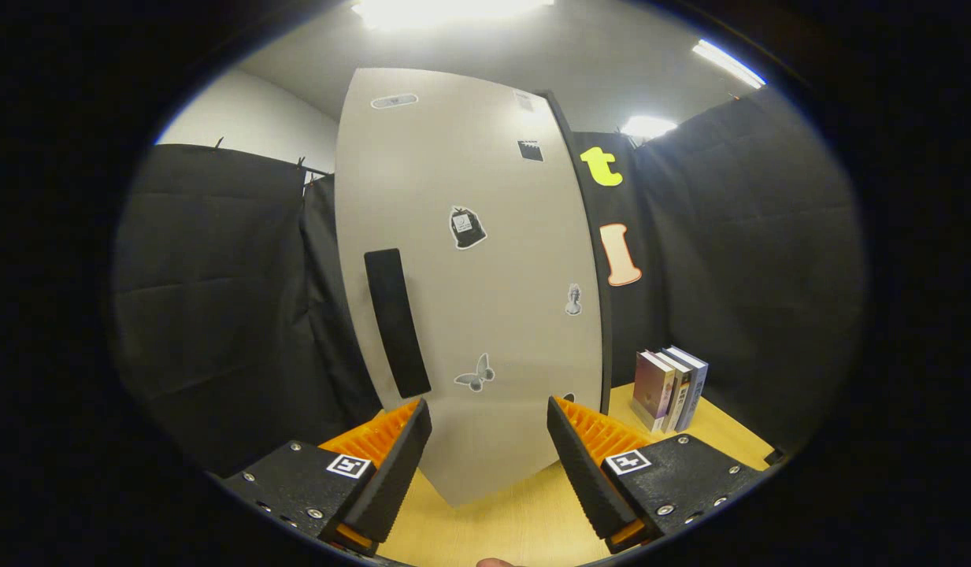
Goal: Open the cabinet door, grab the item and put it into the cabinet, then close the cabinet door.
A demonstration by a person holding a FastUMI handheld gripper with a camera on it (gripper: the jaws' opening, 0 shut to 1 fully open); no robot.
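A tall pale grey cabinet (469, 276) stands on the wooden table (517, 524) just ahead of my fingers. Its door looks closed and carries several small stickers. A long black handle (396, 323) runs down the door's left side, just beyond my left finger. My gripper (489, 425) is open, its fingers spread wide with nothing between them, facing the lower part of the door. A few upright books (670, 387) stand on the table to the right of the cabinet, beyond my right finger.
Black cloth walls close the booth to the left, behind and to the right of the cabinet. Bare table top lies between the fingers and in front of the books. Ceiling lights glare overhead.
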